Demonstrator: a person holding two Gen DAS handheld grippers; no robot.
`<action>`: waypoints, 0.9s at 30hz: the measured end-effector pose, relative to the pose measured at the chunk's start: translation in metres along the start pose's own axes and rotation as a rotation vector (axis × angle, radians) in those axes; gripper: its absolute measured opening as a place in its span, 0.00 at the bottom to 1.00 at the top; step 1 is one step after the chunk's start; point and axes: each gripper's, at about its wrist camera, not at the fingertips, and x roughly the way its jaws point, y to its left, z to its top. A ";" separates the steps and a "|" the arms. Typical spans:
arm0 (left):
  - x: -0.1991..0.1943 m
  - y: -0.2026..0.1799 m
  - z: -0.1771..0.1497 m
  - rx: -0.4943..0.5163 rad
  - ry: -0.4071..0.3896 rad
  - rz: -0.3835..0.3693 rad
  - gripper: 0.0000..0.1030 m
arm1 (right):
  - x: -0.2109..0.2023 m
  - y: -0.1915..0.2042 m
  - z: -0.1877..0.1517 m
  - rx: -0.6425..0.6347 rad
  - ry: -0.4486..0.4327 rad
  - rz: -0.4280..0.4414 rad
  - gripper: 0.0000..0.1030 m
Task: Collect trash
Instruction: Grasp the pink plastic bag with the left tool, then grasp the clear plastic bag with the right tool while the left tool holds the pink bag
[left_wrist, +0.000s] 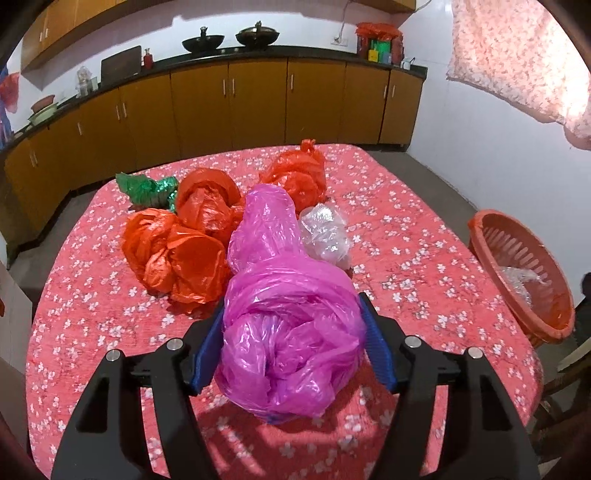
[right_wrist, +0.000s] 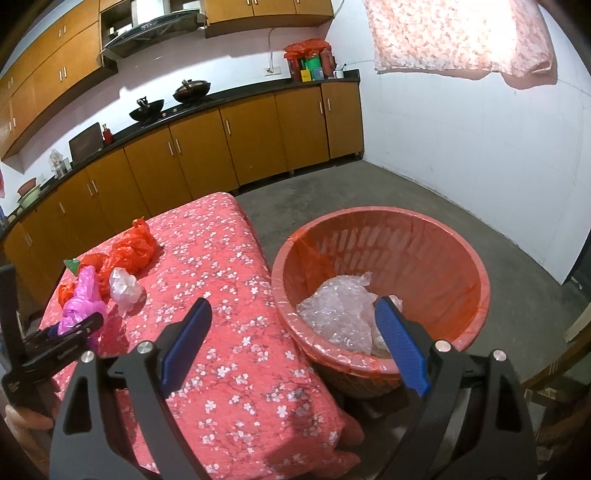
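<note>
So it's a kitchen with wooden cabinets along the back wall, and up front a table (left_wrist: 424, 258) under a pink floral cloth that takes up most of both views. Nearest the lens in the left wrist view, the left tongs (left_wrist: 291, 343) are clamped on a crumpled magenta bag (left_wrist: 291, 332), blue pads pressed into both sides, lower centre of the frame. Looks to me like the pick-up step: bag gripped, not yet carried off. Behind it, mid-frame, sit a clear plastic wad (left_wrist: 325, 236), three orange bags (left_wrist: 173, 254) and a green wrapper (left_wrist: 147, 190) further back, so plenty is left to collect. Next move, I'd guess, is swinging the magenta bag over to the orange basket (left_wrist: 491, 236) at the right edge and letting go above it; that soft plastic could snag on the pads. The right wrist view fills in what the left one barely shows: the basket (right_wrist: 476, 273) stands off the table's edge, centre right, with clear crumpled plastic (right_wrist: 340, 310) already inside. The right tongs (right_wrist: 293, 343) hang wide apart and empty at the bottom of that frame. It also catches the left tongs (right_wrist: 74, 328) from the side, lower left, with the magenta bag (right_wrist: 79, 302) in them.
</note>
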 end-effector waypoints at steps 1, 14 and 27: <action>-0.005 0.003 0.000 -0.002 -0.007 -0.007 0.64 | 0.000 0.002 0.000 -0.004 0.001 0.002 0.85; -0.049 0.057 0.004 -0.065 -0.088 -0.008 0.65 | 0.024 0.063 0.000 -0.096 0.047 0.082 0.85; -0.045 0.134 0.005 -0.153 -0.106 0.102 0.65 | 0.074 0.169 -0.002 -0.229 0.117 0.232 0.79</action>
